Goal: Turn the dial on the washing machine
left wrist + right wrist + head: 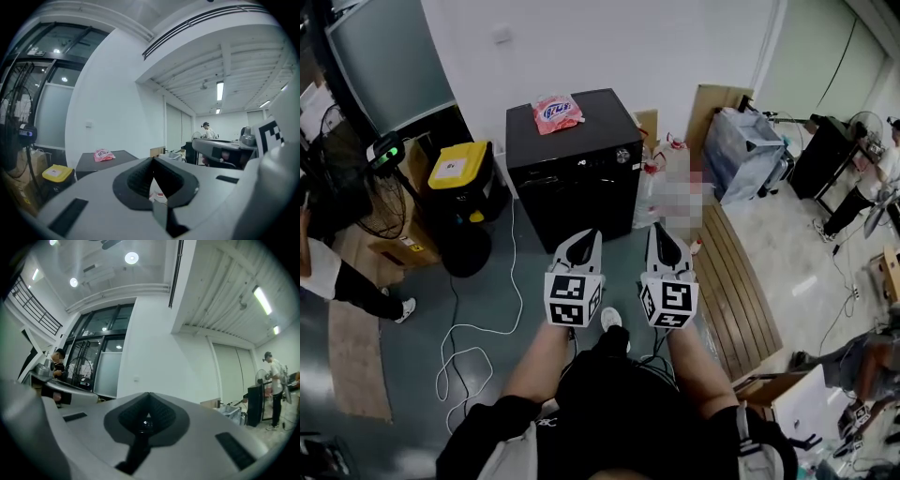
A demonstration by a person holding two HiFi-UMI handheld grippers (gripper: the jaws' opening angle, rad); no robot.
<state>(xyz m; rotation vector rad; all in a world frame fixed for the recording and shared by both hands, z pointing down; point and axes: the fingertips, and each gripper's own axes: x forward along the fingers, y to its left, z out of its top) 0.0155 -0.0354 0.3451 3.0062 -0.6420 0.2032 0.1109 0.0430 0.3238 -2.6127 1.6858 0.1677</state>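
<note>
The washing machine (577, 173) is a black box against the white wall, with a pink detergent bag (556, 112) on its lid. Its small round dial (622, 156) sits at the right end of the front panel. My left gripper (586, 236) and right gripper (661, 230) are held side by side close to my body, well short of the machine and pointing toward it. Both are shut with nothing between the jaws. The left gripper view shows its shut tips (153, 160), the machine's top (117, 159) and the bag (104, 155). In the right gripper view the shut tips (149, 394) face the wall.
A black bin with a yellow lid (459, 169) stands left of the machine. A white cable (455, 347) loops over the floor. Bottles (652, 183) and wooden boards (736, 281) lie to the right. People stand at the left (337, 272) and far right (872, 183).
</note>
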